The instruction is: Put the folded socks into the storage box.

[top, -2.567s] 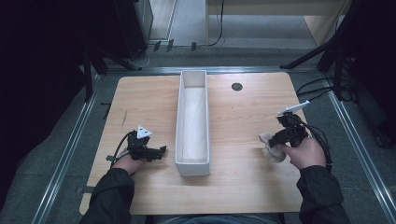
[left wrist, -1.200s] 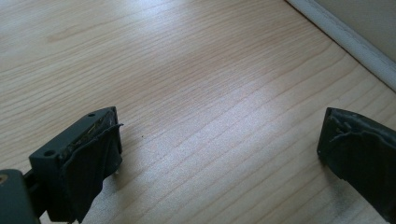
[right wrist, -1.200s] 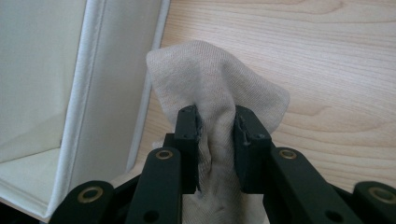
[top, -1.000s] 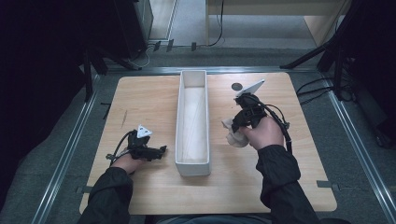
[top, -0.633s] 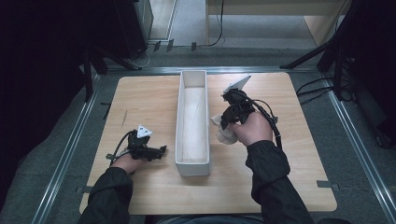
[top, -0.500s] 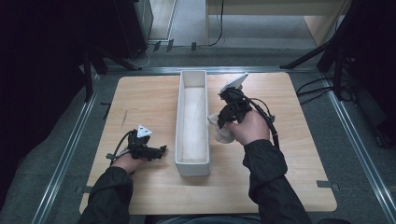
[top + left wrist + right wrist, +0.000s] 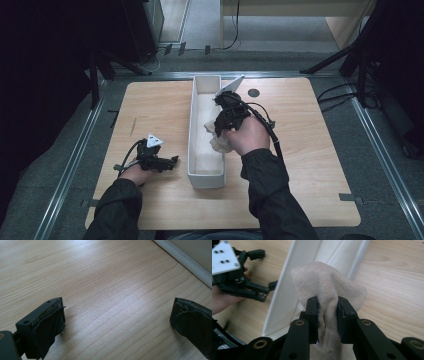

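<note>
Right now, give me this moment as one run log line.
right gripper: shut on beige cloth | position: over white bin | left gripper: open, nothing between jaws, low over table

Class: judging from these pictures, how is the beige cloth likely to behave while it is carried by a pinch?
The cloth is probably floppy: it bunches and droops around the right tool. It seems light, since one pinch carries it. Its knit surface likely resists slipping.

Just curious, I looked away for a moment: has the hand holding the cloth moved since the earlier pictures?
Yes. The right gripper, shut on the beige cloth, has travelled leftward from the table's right side to the long white tray.
</note>
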Demonstrator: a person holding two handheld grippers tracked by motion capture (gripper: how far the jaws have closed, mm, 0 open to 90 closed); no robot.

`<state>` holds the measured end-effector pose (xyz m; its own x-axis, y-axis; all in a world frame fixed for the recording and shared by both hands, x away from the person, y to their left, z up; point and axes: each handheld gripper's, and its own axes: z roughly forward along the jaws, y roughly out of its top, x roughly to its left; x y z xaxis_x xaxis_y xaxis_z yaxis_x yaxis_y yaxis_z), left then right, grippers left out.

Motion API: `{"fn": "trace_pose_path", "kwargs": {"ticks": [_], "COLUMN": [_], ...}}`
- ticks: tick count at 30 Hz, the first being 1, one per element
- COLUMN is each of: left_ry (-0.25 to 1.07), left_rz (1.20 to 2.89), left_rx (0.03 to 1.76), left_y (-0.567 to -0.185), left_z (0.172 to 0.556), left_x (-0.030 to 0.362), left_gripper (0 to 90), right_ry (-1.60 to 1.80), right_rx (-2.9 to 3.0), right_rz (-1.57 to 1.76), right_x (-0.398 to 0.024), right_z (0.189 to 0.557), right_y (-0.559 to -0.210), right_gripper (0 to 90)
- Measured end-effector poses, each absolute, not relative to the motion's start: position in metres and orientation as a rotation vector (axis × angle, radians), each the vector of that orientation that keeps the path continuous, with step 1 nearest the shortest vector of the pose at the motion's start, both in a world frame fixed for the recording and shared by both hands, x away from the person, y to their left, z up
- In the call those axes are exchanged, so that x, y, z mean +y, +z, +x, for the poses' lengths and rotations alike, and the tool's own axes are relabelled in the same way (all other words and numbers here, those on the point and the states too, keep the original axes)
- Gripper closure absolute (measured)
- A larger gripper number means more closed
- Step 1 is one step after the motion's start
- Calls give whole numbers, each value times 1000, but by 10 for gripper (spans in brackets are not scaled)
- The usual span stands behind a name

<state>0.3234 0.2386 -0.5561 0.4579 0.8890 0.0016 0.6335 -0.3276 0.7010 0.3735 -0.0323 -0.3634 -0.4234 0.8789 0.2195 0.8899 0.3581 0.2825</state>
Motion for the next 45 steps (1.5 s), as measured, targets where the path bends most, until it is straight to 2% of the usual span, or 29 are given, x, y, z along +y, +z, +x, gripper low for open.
{"fn": "trace_pose_path", "kwargs": {"ticks": [20,45], "left_ry": [518,520], "left_rz": [2079,2073], "left_rx": [1262,1264], "left_y": [-556,-556], "left_z": [323,324], "left_x": [239,239], "left_gripper": [0,0], "right_ry": [-532,-474], "right_rx": [-2525,-2465], "right_rz": [-1630,-1672], "right_x": [7,0], "right_z": [348,342], "right_y": [-393,-447], "right_gripper": [735,732]}}
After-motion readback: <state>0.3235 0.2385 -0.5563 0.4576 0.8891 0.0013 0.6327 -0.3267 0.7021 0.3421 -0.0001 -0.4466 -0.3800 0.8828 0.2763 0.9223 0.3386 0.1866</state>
